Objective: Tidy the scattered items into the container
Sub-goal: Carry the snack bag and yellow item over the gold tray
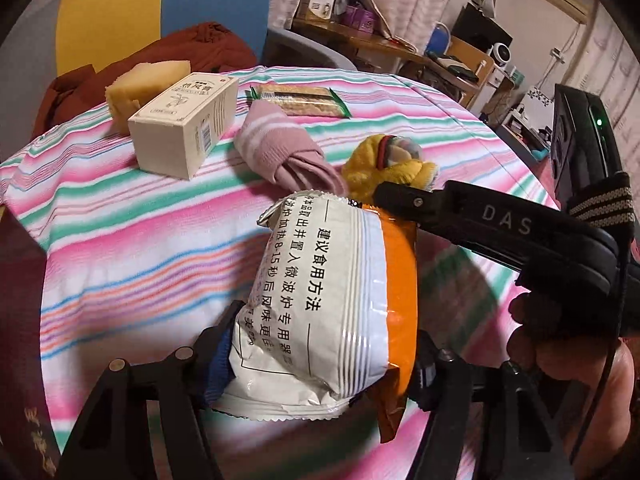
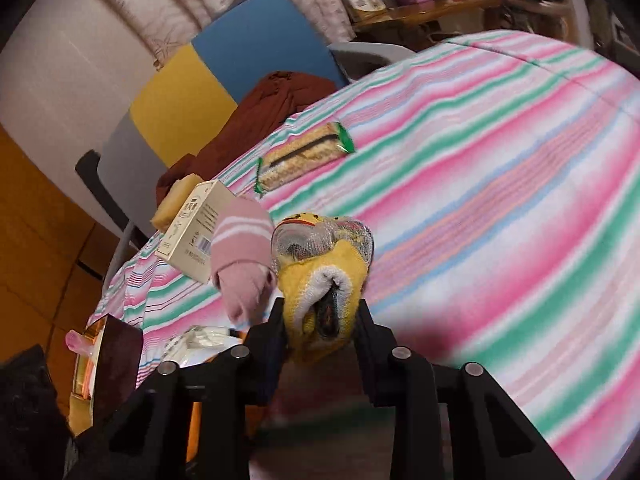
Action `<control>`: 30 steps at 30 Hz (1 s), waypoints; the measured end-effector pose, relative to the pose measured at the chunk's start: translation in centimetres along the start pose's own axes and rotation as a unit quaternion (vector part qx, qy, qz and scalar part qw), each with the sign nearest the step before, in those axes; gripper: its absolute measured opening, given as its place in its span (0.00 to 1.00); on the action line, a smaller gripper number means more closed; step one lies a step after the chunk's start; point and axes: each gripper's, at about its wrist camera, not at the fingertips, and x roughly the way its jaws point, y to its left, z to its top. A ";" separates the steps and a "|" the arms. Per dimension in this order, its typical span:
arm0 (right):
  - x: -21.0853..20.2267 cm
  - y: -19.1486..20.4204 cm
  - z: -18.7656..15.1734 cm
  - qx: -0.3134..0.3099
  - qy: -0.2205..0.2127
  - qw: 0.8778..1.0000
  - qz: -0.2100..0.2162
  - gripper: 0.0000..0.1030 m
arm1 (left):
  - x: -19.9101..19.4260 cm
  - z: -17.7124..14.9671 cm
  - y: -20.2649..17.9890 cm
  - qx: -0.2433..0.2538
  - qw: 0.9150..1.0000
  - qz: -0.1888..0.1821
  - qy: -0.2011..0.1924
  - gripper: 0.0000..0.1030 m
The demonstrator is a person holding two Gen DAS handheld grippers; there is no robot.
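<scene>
We are clamping a white and orange snack packet in the left gripper, jaws pressing it from both sides, packet lifted over the striped tablecloth. We are gripping a yellow rolled sock in the right gripper, fingers squeezing its sides; in the left wrist view the same yellow sock is showing just past the right gripper's tip. A hand is wrapping the right tool's handle at the frame edge.

Still lying on the cloth: a pink rolled sock just beside the yellow one, a cream carton box near it, a yellow sponge touching the box's far side, and a green-edged cracker pack further back, apart from the rest.

The dark red box at the table's left edge is probably the container, but the right wrist view is blurring there and we are not sure. A rust-brown cloth is draping over the chair behind.
</scene>
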 end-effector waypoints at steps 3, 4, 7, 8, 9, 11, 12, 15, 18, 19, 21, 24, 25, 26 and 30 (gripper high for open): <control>-1.5 -1.1 -1.0 0.022 -0.003 1.000 0.003 0.28 | -1.2 -1.6 0.1 0.000 1.000 -0.007 0.000 0.66; -1.9 -1.1 -1.4 0.022 -0.001 1.000 0.003 0.28 | -1.5 -2.0 0.3 -0.003 1.000 -0.009 -0.001 0.66; -3.3 -1.0 -3.0 0.019 0.006 1.000 0.009 0.28 | -2.5 -3.4 0.4 -0.014 1.000 -0.011 0.000 0.66; -3.6 -0.8 -3.6 0.017 0.011 1.000 0.013 0.28 | -2.9 -3.9 0.4 -0.017 1.000 -0.011 0.000 0.66; -4.0 -0.6 -4.3 0.014 0.016 1.000 0.017 0.28 | -3.3 -4.3 0.4 -0.019 1.000 -0.009 0.001 0.67; -4.9 -0.2 -5.7 0.008 0.021 1.000 0.020 0.28 | -3.8 -5.0 0.1 -0.023 1.000 -0.006 0.002 0.68; -5.2 0.1 -6.5 0.002 0.025 0.999 0.024 0.28 | -4.1 -5.5 0.0 -0.025 1.000 -0.006 0.002 0.69; -6.2 0.7 -8.2 -0.010 0.028 0.999 0.021 0.31 | -4.9 -6.5 -0.3 -0.034 0.999 -0.008 0.008 0.70; -7.0 0.8 -9.0 -0.009 0.022 1.000 0.019 0.49 | -5.3 -6.6 -0.1 -0.050 0.998 -0.013 0.025 0.70; -7.3 0.8 -9.0 -0.008 0.017 1.000 0.017 0.54 | -5.3 -6.5 0.0 -0.057 0.998 -0.014 0.031 0.70; -7.6 1.0 -8.5 -0.013 0.007 1.000 0.004 0.61 | -5.5 -6.4 0.3 -0.070 0.997 -0.015 0.032 0.70; -7.3 1.1 -7.4 -0.016 0.002 1.000 -0.002 0.61 | -5.9 -6.0 0.4 -0.077 0.997 -0.014 0.021 0.70; -7.2 1.1 -7.1 -0.017 0.002 1.000 -0.004 0.61 | -5.9 -5.7 0.4 -0.077 0.997 -0.014 0.019 0.70; -6.8 1.2 -6.8 -0.019 0.004 1.000 -0.006 0.61 | -5.9 -5.6 0.4 -0.076 0.997 -0.013 0.018 0.70; -5.6 1.8 -6.5 -0.036 0.016 0.999 -0.011 0.45 | -5.5 -5.3 0.3 -0.070 0.997 -0.021 0.013 0.65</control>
